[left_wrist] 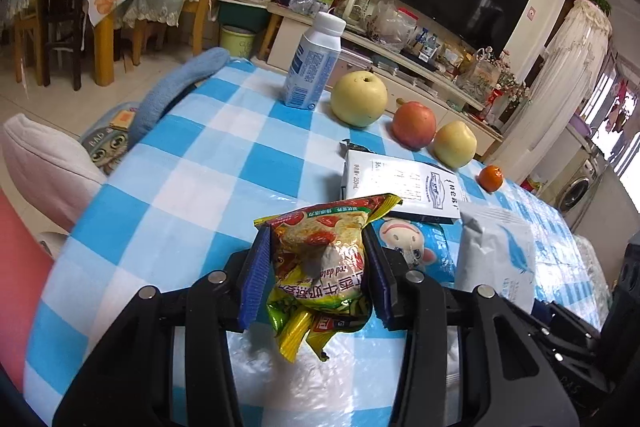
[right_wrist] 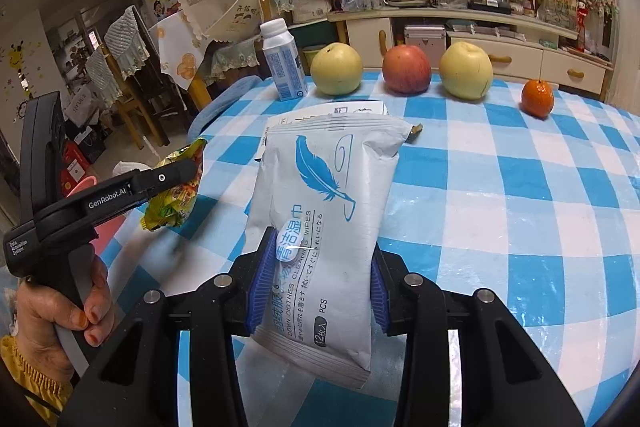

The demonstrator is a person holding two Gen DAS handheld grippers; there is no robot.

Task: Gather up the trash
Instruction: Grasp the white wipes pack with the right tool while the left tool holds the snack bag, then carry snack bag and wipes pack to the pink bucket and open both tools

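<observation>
My left gripper (left_wrist: 316,275) is shut on a crumpled yellow and red snack wrapper (left_wrist: 324,259), which hangs just above the blue and white checked tablecloth (left_wrist: 180,187). That wrapper (right_wrist: 178,187) and the left gripper (right_wrist: 172,179) gripping it also show at the left of the right wrist view. My right gripper (right_wrist: 316,279) is shut on a grey wet-wipes packet (right_wrist: 320,211) with a blue feather print, lifted at its near end. The same wipes packet (left_wrist: 496,251) appears at the right of the left wrist view. A flattened white carton (left_wrist: 404,183) and a blue cartoon wrapper (left_wrist: 416,243) lie on the cloth.
Along the far edge stand a white and blue bottle (left_wrist: 312,63), a yellow pear (left_wrist: 359,99), a red apple (left_wrist: 414,125), a second yellow pear (left_wrist: 455,144) and a small orange (left_wrist: 491,178). A hand (right_wrist: 60,311) holds the left gripper's handle. Chairs and a TV cabinet (right_wrist: 460,27) stand beyond.
</observation>
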